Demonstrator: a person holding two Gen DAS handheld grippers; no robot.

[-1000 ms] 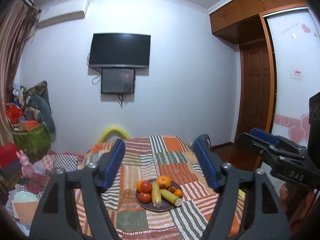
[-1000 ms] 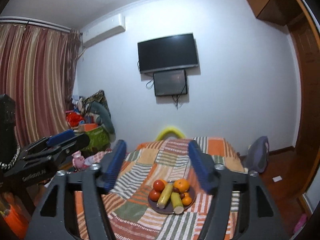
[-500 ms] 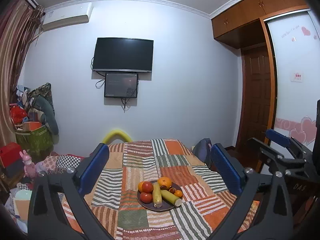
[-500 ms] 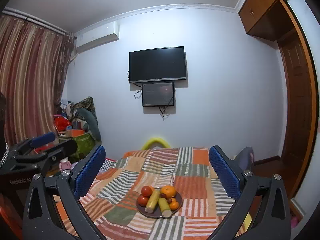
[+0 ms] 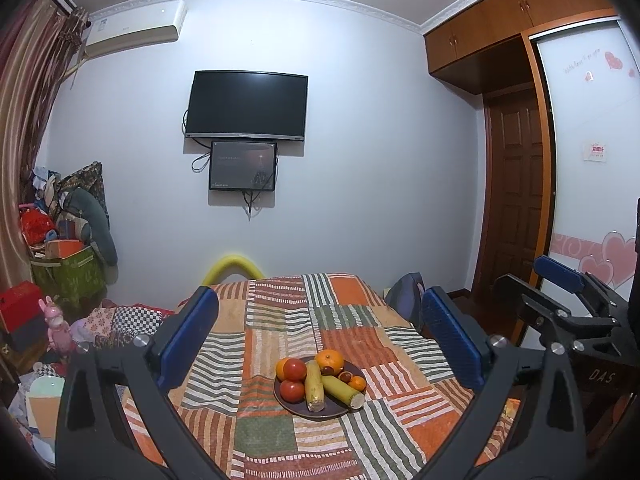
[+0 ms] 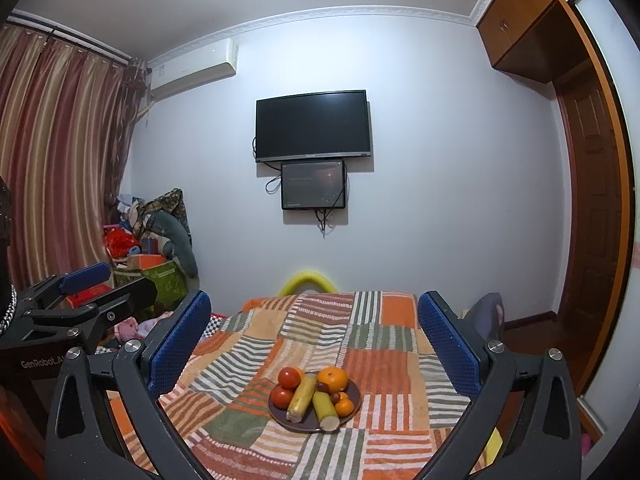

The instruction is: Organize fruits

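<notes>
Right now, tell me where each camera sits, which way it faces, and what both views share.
Left wrist view: sits on the left claw, facing across the patchwork cloth toward the wall TV; its own open blue-padded fingers frame the plate of fruit, with the right claw at the right edge.
Right wrist view: sits on the right claw, facing the same wall; its open fingers show, with the left claw at the left edge.
Shared: plate, cloth, TV, air conditioner.
</notes>
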